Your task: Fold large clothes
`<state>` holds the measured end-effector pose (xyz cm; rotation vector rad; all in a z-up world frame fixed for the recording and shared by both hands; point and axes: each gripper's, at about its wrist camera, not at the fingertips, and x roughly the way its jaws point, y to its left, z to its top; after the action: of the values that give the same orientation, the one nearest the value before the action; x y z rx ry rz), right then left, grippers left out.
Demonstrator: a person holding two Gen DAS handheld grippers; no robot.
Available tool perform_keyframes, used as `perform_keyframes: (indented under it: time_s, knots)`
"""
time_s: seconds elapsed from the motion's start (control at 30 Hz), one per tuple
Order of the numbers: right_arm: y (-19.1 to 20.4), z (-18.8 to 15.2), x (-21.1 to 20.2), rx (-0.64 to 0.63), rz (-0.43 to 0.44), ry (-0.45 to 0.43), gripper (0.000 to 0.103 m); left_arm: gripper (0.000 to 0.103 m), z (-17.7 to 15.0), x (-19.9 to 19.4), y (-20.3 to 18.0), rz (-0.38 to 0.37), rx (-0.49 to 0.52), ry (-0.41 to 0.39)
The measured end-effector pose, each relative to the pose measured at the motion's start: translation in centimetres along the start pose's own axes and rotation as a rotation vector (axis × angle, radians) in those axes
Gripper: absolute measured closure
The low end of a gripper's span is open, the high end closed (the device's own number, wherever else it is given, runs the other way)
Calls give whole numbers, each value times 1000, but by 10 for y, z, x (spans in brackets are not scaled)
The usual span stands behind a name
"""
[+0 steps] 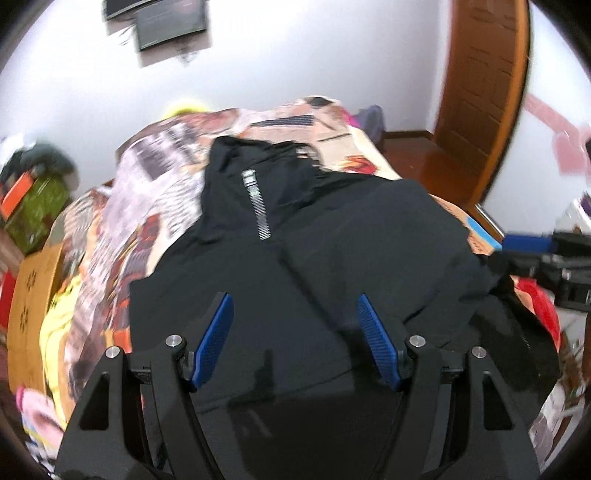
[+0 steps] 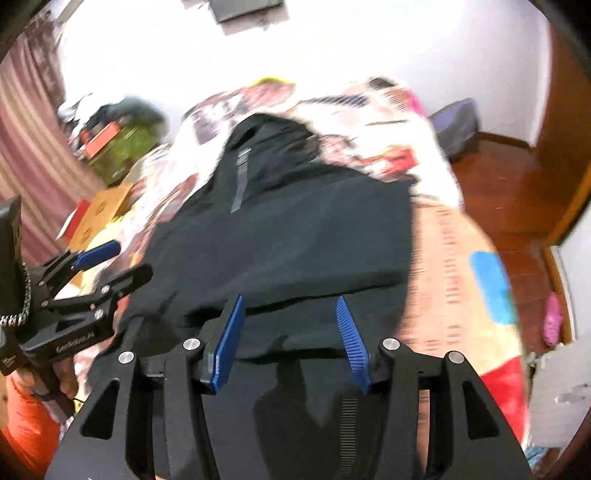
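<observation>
Left hand-held gripper: I see jaws apart, gripping nothing
Right hand-held gripper: jaws apart, nothing held
Black jacket: spread on bed, zipper up

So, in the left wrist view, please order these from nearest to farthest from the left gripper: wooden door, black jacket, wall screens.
From the left gripper:
1. Black jacket, directly beneath, on the bed.
2. Wooden door, right side.
3. Wall screens, top left, on the far wall.
</observation>
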<state>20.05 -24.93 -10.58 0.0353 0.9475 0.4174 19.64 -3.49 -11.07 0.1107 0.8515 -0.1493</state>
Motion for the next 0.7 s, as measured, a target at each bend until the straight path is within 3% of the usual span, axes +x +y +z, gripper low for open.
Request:
perform_keyframes:
  time_s: [0.1, 0.3, 0.6, 0.63, 0.7]
  knots:
    - [-22, 3, -4, 41, -66, -23, 55, 34, 10, 14, -32, -34, 84, 18]
    - [-59, 4, 0, 140, -83, -26, 55, 34, 17, 53, -82, -53, 228, 78]
    - [-75, -9, 22, 158, -65, 36, 55, 34, 25, 78, -108, -87, 291, 76]
    - [-75, -11, 26, 156, -65, 47, 55, 35, 26, 79, -108, -89, 292, 70]
    - [-75, -14, 31, 157, -71, 54, 55, 48, 27, 82, -105, -116, 283, 70]
